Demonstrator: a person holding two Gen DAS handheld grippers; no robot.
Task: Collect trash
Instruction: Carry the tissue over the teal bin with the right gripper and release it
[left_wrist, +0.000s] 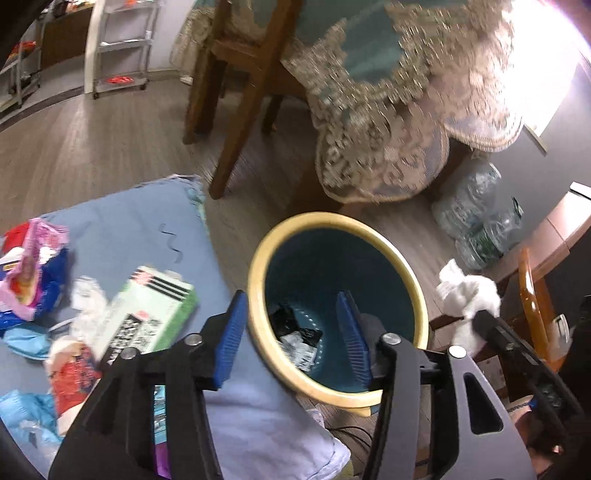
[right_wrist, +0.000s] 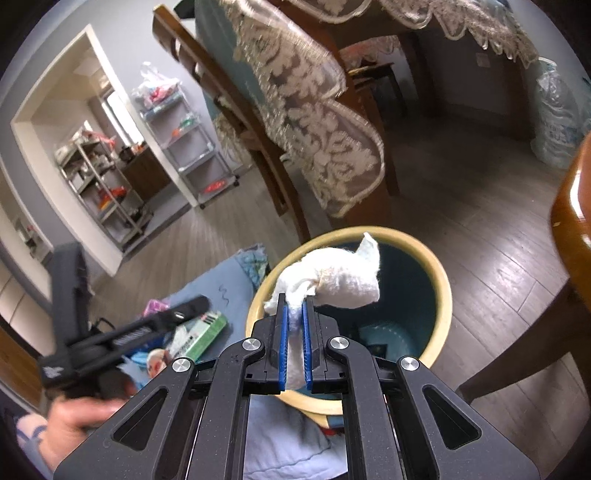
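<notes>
While right claw (right_wrist: 295, 314) grips tissue (right_wrist: 340, 277), bin rim (right_wrist: 441, 291) clear.

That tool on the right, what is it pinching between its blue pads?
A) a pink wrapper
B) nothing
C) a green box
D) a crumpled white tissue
D: in the right wrist view the right tool has its blue pads pressed onto a crumpled white tissue, held over the yellow-rimmed bin.
</notes>
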